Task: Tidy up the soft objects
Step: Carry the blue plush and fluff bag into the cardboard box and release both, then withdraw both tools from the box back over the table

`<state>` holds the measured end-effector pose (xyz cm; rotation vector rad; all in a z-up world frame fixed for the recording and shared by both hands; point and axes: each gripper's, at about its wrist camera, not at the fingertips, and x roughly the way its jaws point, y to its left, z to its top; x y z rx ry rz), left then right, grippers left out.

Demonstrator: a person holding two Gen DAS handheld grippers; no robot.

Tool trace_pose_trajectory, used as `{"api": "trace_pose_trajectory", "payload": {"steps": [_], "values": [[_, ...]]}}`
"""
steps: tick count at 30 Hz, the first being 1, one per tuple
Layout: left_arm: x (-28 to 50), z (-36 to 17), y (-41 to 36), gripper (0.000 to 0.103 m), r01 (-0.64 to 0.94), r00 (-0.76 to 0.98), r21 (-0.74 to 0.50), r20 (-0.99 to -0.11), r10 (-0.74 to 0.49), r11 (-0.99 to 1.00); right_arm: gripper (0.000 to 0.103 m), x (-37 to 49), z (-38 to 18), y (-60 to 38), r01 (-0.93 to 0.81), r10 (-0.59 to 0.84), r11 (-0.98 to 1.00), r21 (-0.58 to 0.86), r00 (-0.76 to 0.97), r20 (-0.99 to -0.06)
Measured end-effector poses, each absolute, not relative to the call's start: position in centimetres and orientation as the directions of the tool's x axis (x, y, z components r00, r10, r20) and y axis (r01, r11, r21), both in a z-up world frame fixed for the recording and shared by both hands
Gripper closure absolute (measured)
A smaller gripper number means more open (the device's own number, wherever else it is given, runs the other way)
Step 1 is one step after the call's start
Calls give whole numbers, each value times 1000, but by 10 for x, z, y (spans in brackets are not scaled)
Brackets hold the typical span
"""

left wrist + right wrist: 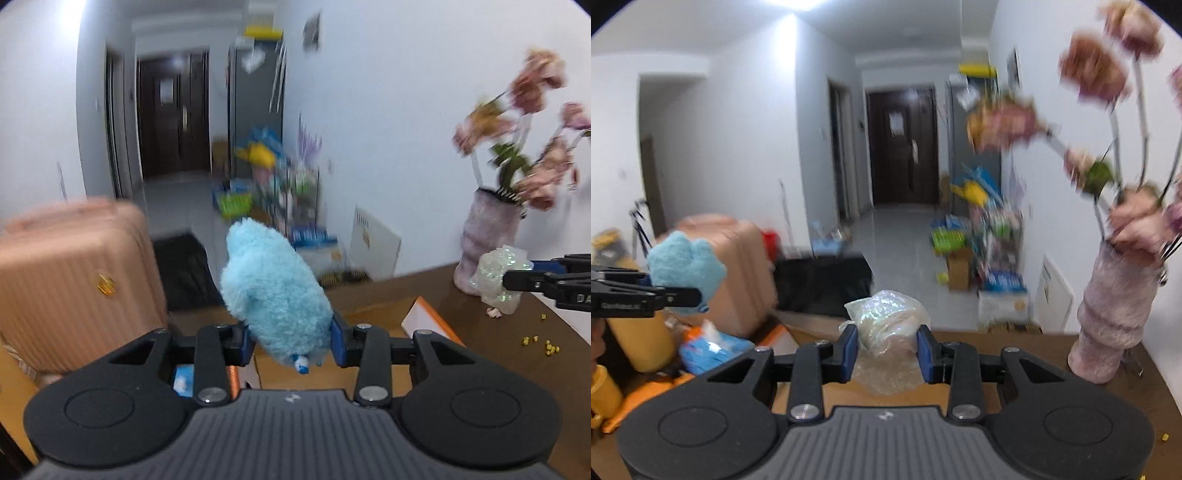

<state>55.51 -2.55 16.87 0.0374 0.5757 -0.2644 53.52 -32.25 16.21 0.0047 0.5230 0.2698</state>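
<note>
My left gripper (293, 341) is shut on a fluffy light-blue plush toy (273, 288) and holds it in the air over a cardboard box (373, 312). The same toy (685, 267) and left gripper (670, 295) show at the left of the right wrist view. My right gripper (886, 350) is shut on a soft item in a clear shiny plastic bag (886, 321), held above the brown table (1034, 347). In the left wrist view that bag (498, 277) and the right gripper (511, 280) show at the right edge, beside the vase.
A furry pink vase (1115, 314) with pink flowers stands at the table's right back; it also shows in the left wrist view (480, 243). A pink suitcase (70, 280) stands left. An orange-edged box (424, 321) lies by the cardboard box. Yellow crumbs (543, 345) dot the table.
</note>
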Motion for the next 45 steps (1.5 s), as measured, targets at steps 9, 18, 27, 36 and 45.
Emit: {"api": "trace_pose_trajectory", "payload": {"steps": [9,18,27,36,45], "values": [[657,55,-57,63,235,647,8,-747,-150,972,70,654,65,-300,-177,141,984,21,704,-696],[681,17,-58,55,222,621,32,-775,-116,975,62,687,4,-276,-178,90,983,-39,661,-745],[666,52,-55,22,182,702,64,-707,-84,981,25,674,24,-277,-151,47,984,-91,721,-692],[611,111,-34,18,128,767,92,-640,-40,987,21,610,93,-294,-143,67,987,-72,777,-626],[507,155,-8,12,-1,873,116,-485,57,993,19,520,139,-315,-93,55,995,-48,854,-518]]}}
